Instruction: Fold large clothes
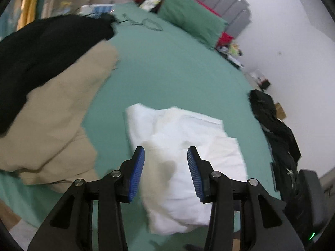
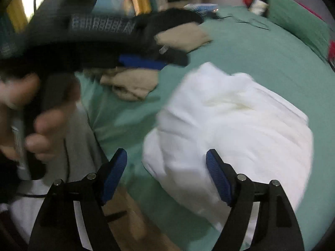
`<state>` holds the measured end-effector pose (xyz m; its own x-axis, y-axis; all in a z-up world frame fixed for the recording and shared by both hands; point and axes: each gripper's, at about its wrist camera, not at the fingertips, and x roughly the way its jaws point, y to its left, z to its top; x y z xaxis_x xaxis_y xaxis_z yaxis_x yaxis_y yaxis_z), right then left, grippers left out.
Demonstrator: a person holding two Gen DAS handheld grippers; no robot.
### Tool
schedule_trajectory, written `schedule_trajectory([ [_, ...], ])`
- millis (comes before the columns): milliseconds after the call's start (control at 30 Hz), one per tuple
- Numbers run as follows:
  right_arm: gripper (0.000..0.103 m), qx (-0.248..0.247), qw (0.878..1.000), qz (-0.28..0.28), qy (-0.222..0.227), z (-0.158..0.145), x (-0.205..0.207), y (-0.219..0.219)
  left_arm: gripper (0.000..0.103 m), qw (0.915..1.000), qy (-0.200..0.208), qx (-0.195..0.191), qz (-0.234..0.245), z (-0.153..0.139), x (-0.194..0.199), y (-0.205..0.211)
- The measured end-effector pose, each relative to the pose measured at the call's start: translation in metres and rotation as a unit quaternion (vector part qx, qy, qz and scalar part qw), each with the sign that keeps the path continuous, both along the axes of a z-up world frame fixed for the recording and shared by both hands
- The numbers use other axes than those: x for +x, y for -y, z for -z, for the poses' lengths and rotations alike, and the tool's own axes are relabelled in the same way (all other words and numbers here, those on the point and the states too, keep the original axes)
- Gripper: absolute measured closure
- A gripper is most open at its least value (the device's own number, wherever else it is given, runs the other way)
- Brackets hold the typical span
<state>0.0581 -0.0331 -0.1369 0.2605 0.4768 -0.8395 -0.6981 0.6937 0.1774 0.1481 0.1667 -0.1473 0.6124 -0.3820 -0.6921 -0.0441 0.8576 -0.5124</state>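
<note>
Green sheets cover the bed, with a green pillow against a grey padded headboard at its far end. On the near part of the bed lies a white garment, bunched and partly folded, with a greyish stain on the part closest to the camera. To the left sits a pile of clothes: a beige garment with a black garment over its far side. More dark clothing hangs off the bed's right edge.

The left claw hovers over the white garment, its blue pads moderately apart and gripping nothing. In the right wrist view, the right claw stands wide, above the near left edge of the white garment, nothing pinched between its pads. A blurred hand holding a black grip shows at the left of that view.
</note>
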Motion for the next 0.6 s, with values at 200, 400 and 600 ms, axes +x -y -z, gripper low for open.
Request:
schedule_trajectory([
  [200,0.024,0.072,0.991,0.112,0.006,-0.025,-0.002,0.095,0.047,0.9986,0.018,0.023,0.043,-0.006,0.012,0.037],
  [400,0.024,0.096,0.962,0.252,-0.04,0.002,0.023,0.164,0.047,0.9871,-0.068,0.101,0.104,0.056,0.039,0.069],
  [600,0.024,0.133,0.945,0.288,-0.083,0.033,0.029,0.18,0.096,0.996,-0.045,0.076,-0.012,0.062,0.032,0.028],
])
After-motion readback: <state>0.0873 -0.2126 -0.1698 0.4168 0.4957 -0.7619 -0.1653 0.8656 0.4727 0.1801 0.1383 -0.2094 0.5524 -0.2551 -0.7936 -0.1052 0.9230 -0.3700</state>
